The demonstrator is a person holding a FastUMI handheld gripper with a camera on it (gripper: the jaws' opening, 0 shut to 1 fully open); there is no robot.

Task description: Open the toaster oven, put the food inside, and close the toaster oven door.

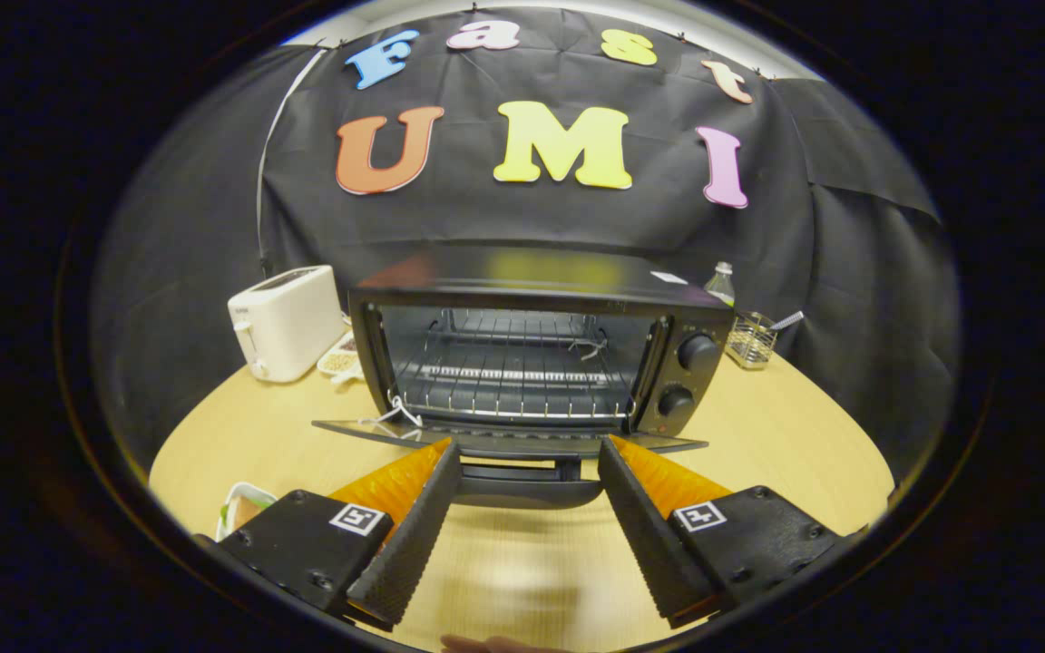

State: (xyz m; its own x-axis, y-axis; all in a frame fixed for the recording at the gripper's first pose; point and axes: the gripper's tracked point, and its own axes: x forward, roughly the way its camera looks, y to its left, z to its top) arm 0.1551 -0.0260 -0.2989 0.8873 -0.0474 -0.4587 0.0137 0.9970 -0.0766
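A black toaster oven stands on the round wooden table just beyond my fingers. Its glass door is folded down flat toward me, with the door handle showing between the fingertips. The wire rack inside is bare. My gripper is open, its orange and black fingers spread on either side of the handle, holding nothing. A white dish with food peeks out beside the left finger, mostly hidden by it.
A white pop-up toaster stands left of the oven, with a small tray of food behind it. To the right of the oven are a wire holder and a bottle. Bare tabletop lies at the right.
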